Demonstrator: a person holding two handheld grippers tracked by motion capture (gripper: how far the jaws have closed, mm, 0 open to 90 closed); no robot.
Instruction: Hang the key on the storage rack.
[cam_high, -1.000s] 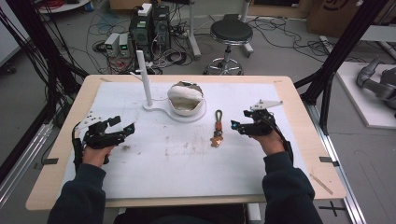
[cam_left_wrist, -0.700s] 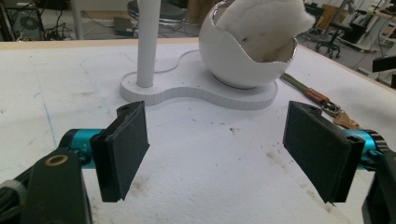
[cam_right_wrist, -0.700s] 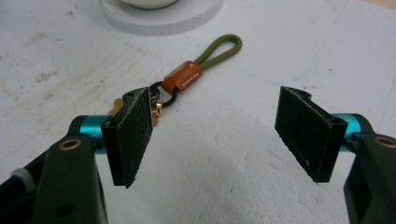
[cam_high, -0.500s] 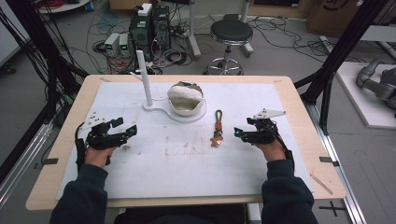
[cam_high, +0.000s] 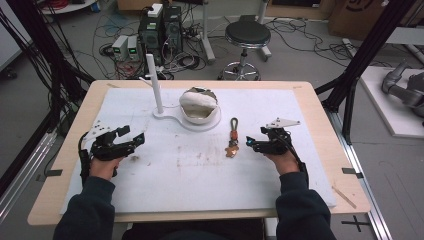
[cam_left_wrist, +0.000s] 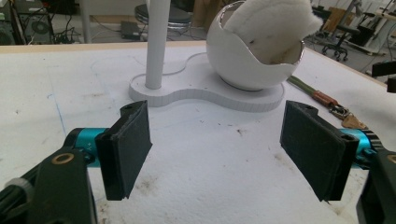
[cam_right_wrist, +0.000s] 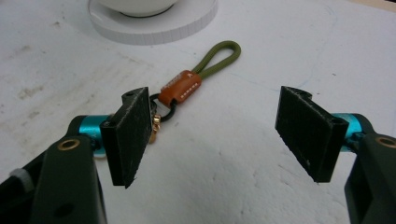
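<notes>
High view: keychain (cam_high: 233, 138) lies flat on the white mat (cam_high: 200, 175) covering the table (cam_high: 320, 107), just right of the white stand (cam_high: 172, 117) that carries a post (cam_high: 154, 82) and an egg-shaped cup (cam_high: 199, 106). Loop end points toward the stand, metal ring and charm toward the person.

Right gripper (cam_high: 254, 145) sits low, just right of the keychain, fingers apart with nothing between them. In the right gripper view the green loop (cam_right_wrist: 219, 58), tan leather tab (cam_right_wrist: 182, 87) and black ring (cam_right_wrist: 166, 109) lie off to the left finger's (cam_right_wrist: 128, 135) side, not centred in the gap. Left gripper (cam_high: 134, 141) is well left of the keychain, out past the stand; its fingers have just been closing a little but stay wide apart, on nothing.

Likely step: right gripper picking up the keychain. To do it well:
- shift toward the keychain until the leather tab is centred between the fingers
- grab the tab or cord, not the ring; it's the thickest, least slippery part
- go down to mat level before closing, the thing lies flat
- keep the left one parked, clear of the stand

Hard to make out: the charm below the ring is mostly hidden behind the left finger in the right gripper view, and small in the high view. The stuffing in the cup (cam_left_wrist: 268, 25) blocks its inside. Can't tell if either gripper touches the mat.
</notes>
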